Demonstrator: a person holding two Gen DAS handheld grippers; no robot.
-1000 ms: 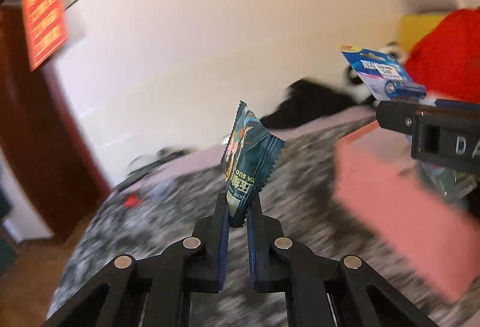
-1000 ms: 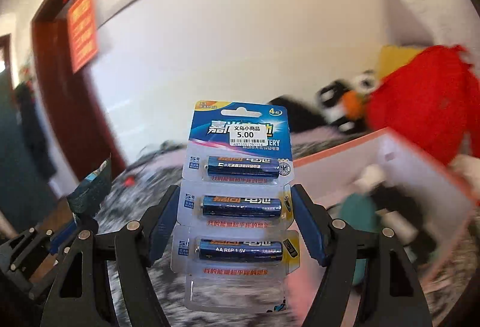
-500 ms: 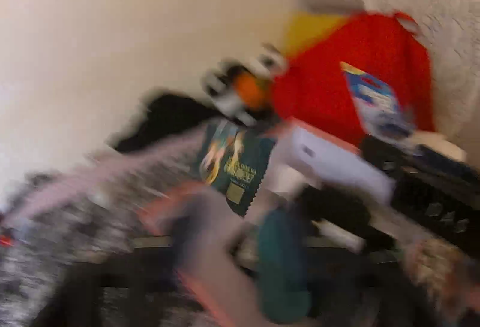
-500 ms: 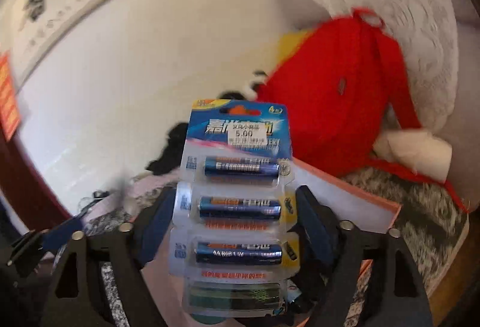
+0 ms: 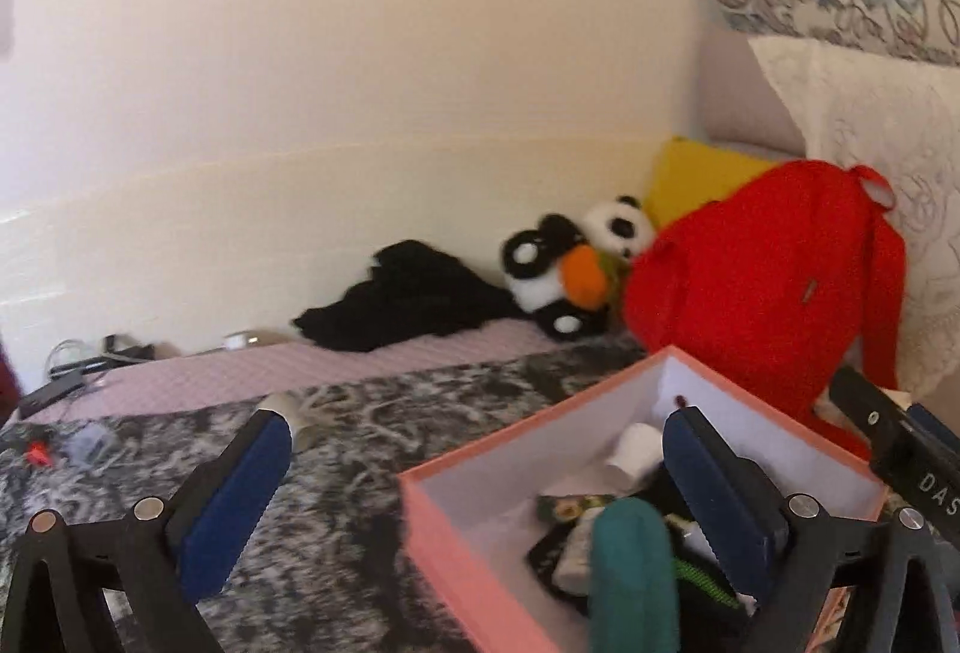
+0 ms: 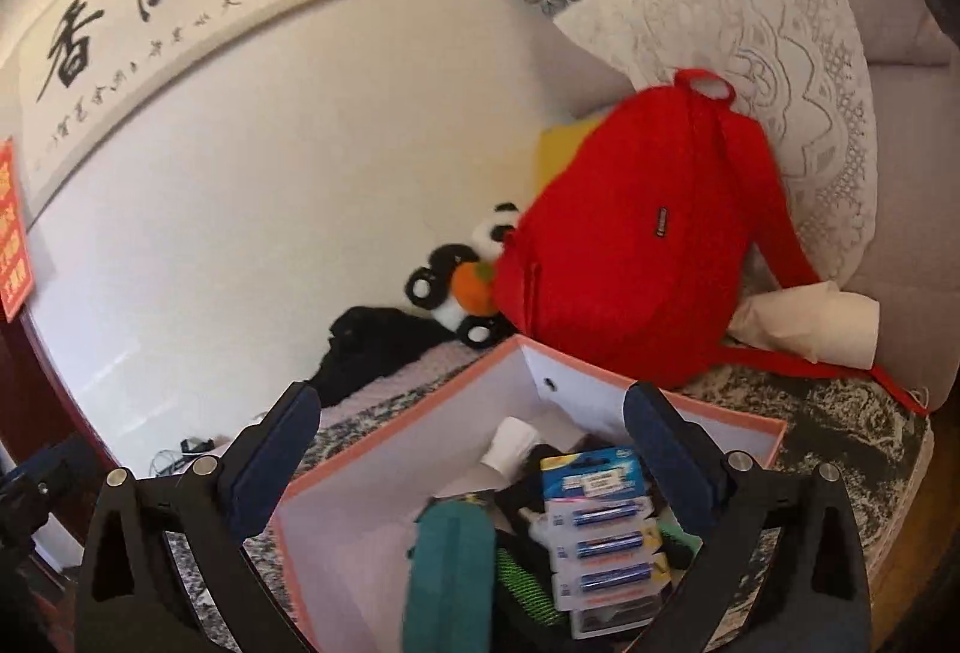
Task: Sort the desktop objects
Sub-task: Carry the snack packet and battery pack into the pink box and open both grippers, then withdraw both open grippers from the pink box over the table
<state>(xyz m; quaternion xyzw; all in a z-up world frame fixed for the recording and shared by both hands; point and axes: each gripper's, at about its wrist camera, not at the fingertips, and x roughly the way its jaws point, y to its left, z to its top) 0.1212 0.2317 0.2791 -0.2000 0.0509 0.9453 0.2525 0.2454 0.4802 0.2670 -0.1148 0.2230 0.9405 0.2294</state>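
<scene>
claws are both spread wide, and nothing is gripped between the fingers of either. the left claw (image 5: 474,467) is held above the near left edge of the pink box (image 5: 456,551), with one finger over the patterned blanket (image 5: 336,449) and the other over the box interior. the right claw (image 6: 474,449) is positioned directly above the same box (image 6: 384,449). inside the box, the battery pack (image 6: 600,527) is seen lying flat on top of the other contents, beside a teal object (image 6: 450,569), a green-and-black item (image 6: 528,587) and a white roll (image 6: 510,443). a dark snack packet (image 5: 570,509) is partly visible among the contents in the left view. just behind the box, a red backpack (image 6: 636,245) is propped against a white pillow (image 6: 750,23). a panda toy (image 5: 570,269) and a black garment (image 5: 414,299) are located against the wall.
</scene>
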